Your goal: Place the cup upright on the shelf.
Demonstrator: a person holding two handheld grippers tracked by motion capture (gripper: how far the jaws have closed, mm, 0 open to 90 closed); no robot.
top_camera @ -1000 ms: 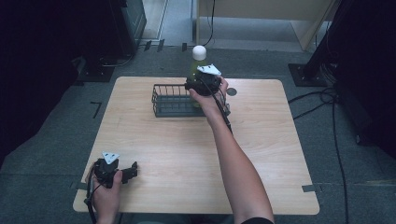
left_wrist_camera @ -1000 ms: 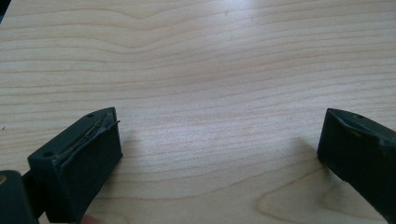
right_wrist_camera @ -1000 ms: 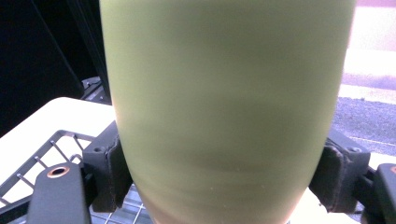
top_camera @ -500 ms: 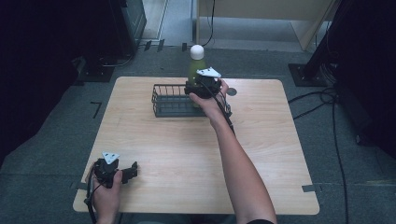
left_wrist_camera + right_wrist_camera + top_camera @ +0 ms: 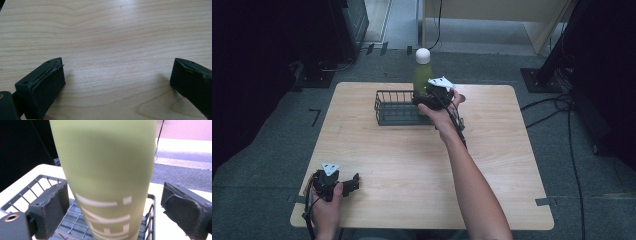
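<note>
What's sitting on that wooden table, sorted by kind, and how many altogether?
Green bottle with white cap: 1
Dark wire basket: 1
Small round grey thing by the right hand: 1, too small to identify
Total: 3

Wooden table (image 5: pixel 377 165), grey carpet floor (image 5: pixel 267 165), dark surroundings

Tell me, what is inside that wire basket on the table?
A green bottle with a white cap stands upright at the right end of the wire basket. The rest looks bare down to its grid floor. The hand and right tongs cover the bottle's base.
</note>
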